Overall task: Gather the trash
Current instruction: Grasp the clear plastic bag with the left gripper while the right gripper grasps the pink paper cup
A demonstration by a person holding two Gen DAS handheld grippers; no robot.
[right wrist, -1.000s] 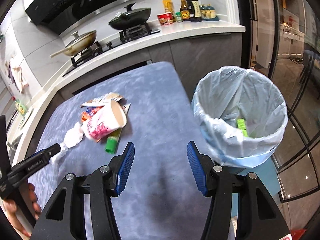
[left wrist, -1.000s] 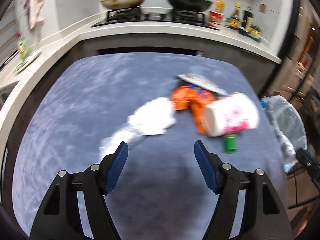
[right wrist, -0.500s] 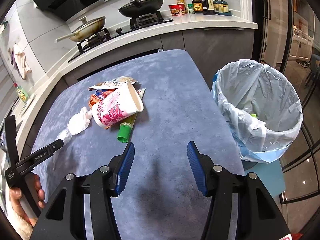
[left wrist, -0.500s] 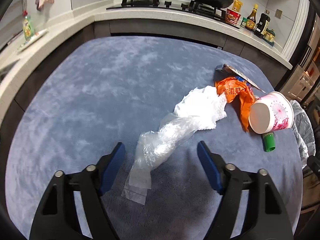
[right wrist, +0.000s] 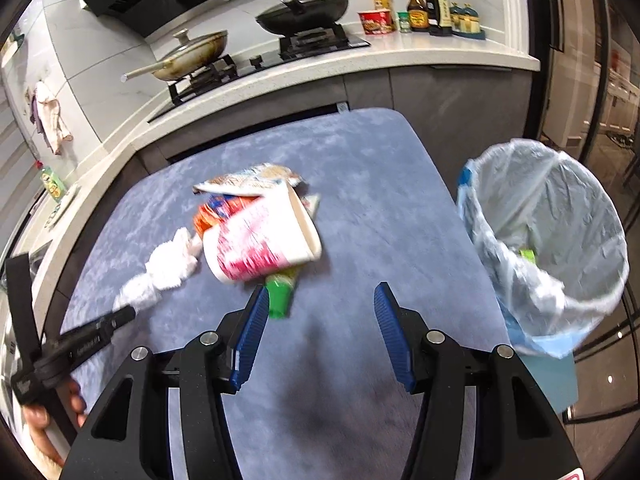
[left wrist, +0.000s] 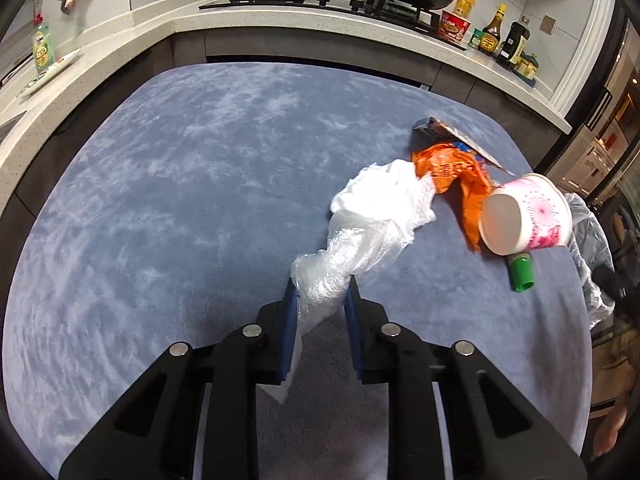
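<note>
Clear plastic bag [left wrist: 352,256], twisted into a rope, lies on the blue tabletop [left wrist: 180,208]. Its near end sits between the blue pads of the left tongs [left wrist: 320,300]; jaws are closing, narrow gap, pads touching the plastic on both sides. A flat tail of the bag pokes out below the left pad. The far end runs into a crumpled white tissue [left wrist: 388,196], which touches an orange snack wrapper [left wrist: 456,172].

Past the wrapper: a silver foil packet [left wrist: 452,136], partly under the orange one. Pink-and-white paper cup [left wrist: 524,220] on its side, resting on the wrapper's edge, base facing the left camera. Green-capped tube [left wrist: 520,272] lies just under the cup, cap toward the camera.

Right tongs [right wrist: 320,320] hover over the tabletop, jaws about half-wide, nothing between them. The left pad is just beside the green cap; can't tell if it touches. The cup is blurred in the right view.

Trash bin [right wrist: 548,240] with a pale liner stands off the tabletop's right edge; a small green item is in the bottom. A hand [right wrist: 44,420] on the left tongs' handle shows at the lower left of the right view.

Behind: kitchen counter with a hob [right wrist: 264,60], two pans, sauce bottles [right wrist: 428,4].
</note>
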